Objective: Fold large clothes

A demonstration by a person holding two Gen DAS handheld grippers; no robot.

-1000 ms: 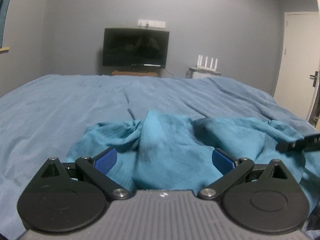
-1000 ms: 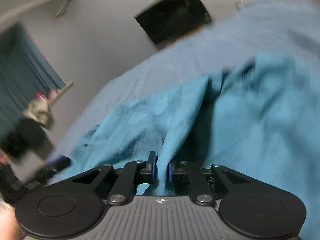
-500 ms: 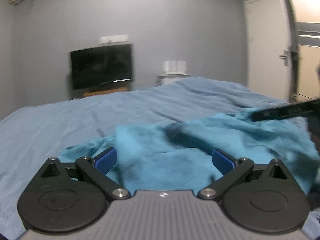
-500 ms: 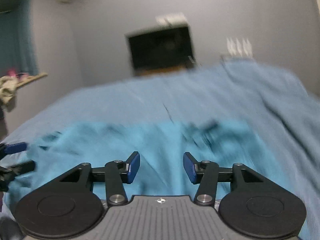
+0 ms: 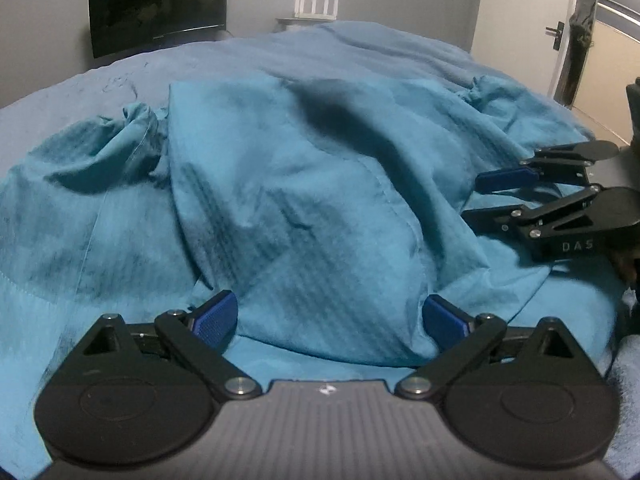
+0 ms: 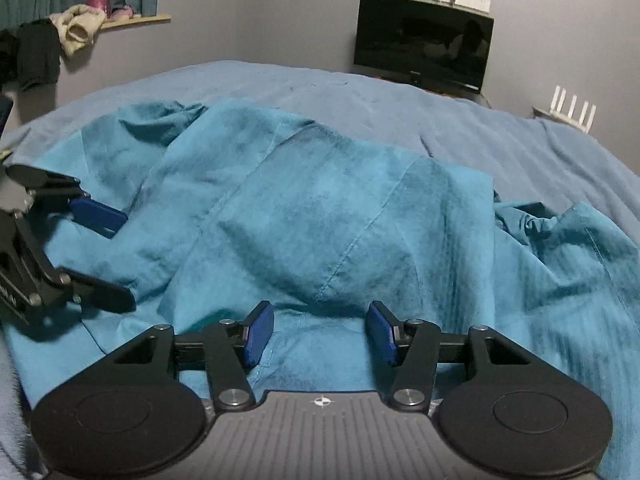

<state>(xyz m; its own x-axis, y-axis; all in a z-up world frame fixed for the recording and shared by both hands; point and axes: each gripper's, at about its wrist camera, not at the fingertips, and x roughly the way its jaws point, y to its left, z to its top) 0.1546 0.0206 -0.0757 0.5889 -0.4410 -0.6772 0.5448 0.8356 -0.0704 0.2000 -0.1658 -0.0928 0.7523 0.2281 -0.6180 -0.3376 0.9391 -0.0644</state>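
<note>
A large teal garment (image 5: 304,184) lies crumpled on the blue bed; it also shows in the right wrist view (image 6: 320,216). My left gripper (image 5: 328,320) is open, its blue pads on either side of a raised fold at the garment's near edge, gripping nothing. My right gripper (image 6: 320,336) is open and empty, low over the garment's near edge. Each gripper shows in the other's view: the right one (image 5: 500,196) at the right, the left one (image 6: 108,252) at the left, both open over the cloth.
The blue bedspread (image 6: 400,112) stretches back to a grey wall with a dark TV (image 6: 424,56) and a white router (image 6: 572,110). A shelf with clothes (image 6: 80,24) is at the far left. A white door (image 5: 520,12) stands at the right.
My right gripper has let go of the garment and opened. Both grippers have dropped low and now point down at the garment, which lies spread wider on the bed.
</note>
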